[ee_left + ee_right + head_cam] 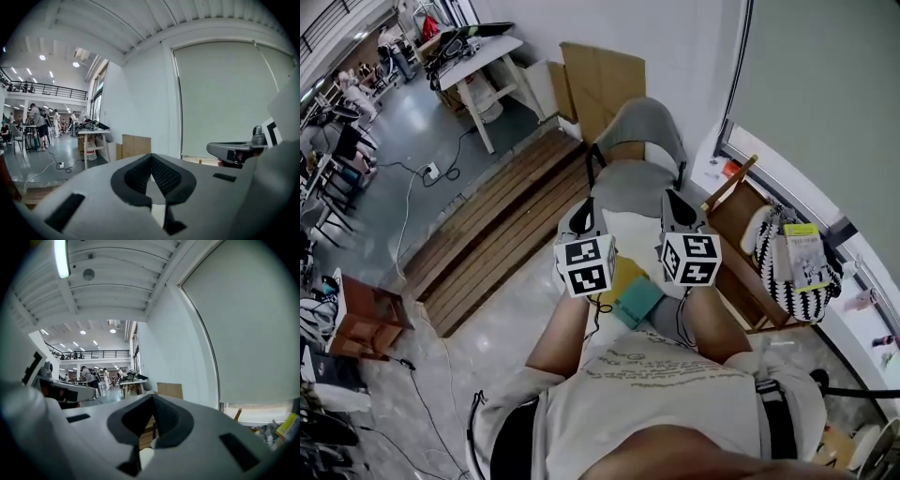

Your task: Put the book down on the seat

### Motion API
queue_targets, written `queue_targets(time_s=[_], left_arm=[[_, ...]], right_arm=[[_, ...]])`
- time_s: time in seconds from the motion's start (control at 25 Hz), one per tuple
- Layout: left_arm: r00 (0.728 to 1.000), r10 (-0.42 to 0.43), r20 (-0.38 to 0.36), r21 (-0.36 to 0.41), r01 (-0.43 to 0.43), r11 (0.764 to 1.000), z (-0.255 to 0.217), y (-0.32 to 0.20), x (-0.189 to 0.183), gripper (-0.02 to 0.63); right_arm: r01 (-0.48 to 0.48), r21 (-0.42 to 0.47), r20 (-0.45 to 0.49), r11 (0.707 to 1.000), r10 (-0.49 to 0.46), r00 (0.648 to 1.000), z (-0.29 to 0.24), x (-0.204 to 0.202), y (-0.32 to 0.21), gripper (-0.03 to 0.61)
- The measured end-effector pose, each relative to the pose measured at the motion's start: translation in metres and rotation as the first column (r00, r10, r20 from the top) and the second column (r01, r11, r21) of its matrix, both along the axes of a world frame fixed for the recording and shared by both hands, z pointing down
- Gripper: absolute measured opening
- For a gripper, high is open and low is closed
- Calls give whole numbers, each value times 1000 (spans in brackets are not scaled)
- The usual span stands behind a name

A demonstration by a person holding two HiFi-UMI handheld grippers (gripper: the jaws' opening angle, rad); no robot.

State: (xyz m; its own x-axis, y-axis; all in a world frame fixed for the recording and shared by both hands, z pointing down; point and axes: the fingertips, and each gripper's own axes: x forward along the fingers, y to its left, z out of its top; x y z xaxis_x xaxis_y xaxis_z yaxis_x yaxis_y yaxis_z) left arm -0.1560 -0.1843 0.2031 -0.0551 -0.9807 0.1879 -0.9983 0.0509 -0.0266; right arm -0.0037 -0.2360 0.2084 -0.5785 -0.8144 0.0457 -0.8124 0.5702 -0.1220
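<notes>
A flat yellow and teal thing (630, 289), apparently the book, lies on a white surface (626, 234) right below and between my two grippers; the marker cubes hide part of it. My left gripper (580, 214) (151, 157) is shut with nothing between its pads. My right gripper (676, 202) (152, 397) is also shut and holds nothing. Both point about level, over the white surface and toward a grey chair (639, 150) by the wall. Each gripper view shows the other gripper beside it and none of the book.
A wooden rack (739, 236) at the right holds a black-and-white patterned bag (787, 267). Cardboard sheets (602, 82) lean on the wall behind the chair. A plank platform (502, 225) lies to the left, with a white table (483, 58) and cables beyond.
</notes>
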Motion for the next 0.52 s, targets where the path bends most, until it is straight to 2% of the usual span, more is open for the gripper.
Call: queue_targets(time_s=[0.36, 0.52], left_arm=[[1000, -10, 3, 13, 10, 1000, -5, 1, -8, 21], [1000, -6, -19, -9, 5, 1000, 4, 1, -9, 21]], right_arm=[[32, 13, 0, 999, -32, 1000, -7, -16, 3, 26], [34, 7, 3, 999, -34, 999, -4, -17, 7, 26]])
